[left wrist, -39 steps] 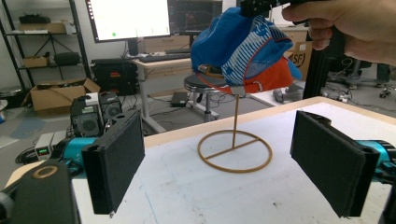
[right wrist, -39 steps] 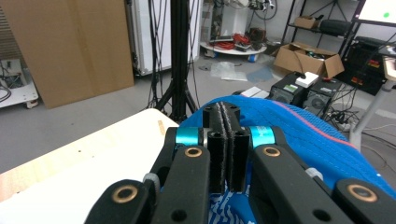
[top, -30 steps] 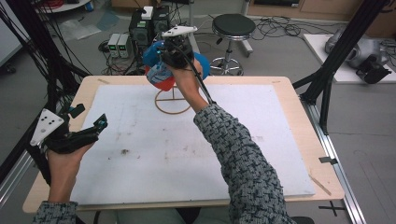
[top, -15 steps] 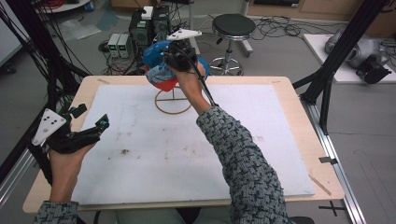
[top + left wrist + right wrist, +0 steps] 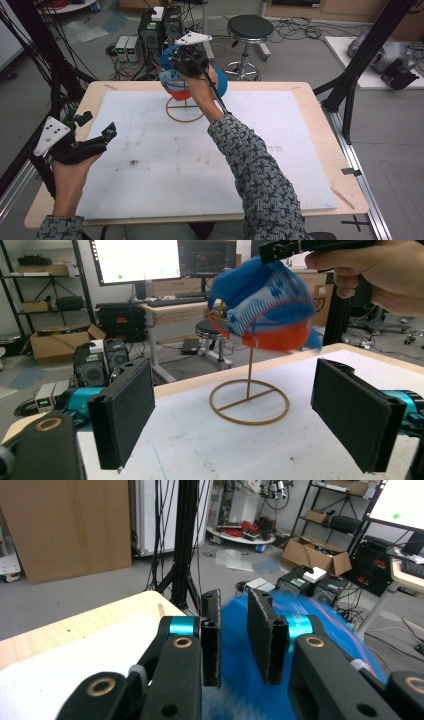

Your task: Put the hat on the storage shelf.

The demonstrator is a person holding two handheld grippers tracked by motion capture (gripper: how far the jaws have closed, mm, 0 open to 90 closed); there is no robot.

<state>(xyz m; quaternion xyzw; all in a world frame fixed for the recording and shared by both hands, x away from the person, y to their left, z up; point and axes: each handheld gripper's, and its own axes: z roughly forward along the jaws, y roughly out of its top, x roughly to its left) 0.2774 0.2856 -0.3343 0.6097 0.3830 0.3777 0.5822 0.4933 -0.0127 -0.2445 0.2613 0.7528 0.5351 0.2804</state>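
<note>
The right hand-held gripper (image 5: 176, 64) sits over a blue knit hat (image 5: 265, 305) atop a thin wire stand (image 5: 249, 401) at the counter's (image 5: 310, 165) far edge, jaws narrowly parted with no cloth clearly pinched. The left hand-held gripper (image 5: 97, 131) hangs wide open and empty, well apart. A careless tug could tip the light stand.

Counts on and around the table (image 5: 320, 165)

One blue, white and orange knit hat (image 5: 265, 302) sits over one wooden hat stand (image 5: 249, 400), which has one ring base and one upright post. Two grippers are in view, the left gripper (image 5: 95, 134) and the right gripper (image 5: 176, 60), each with two black fingers (image 5: 125, 415). One white mat (image 5: 160, 165) covers the table, and one round black stool (image 5: 250, 27) stands behind it.
</note>
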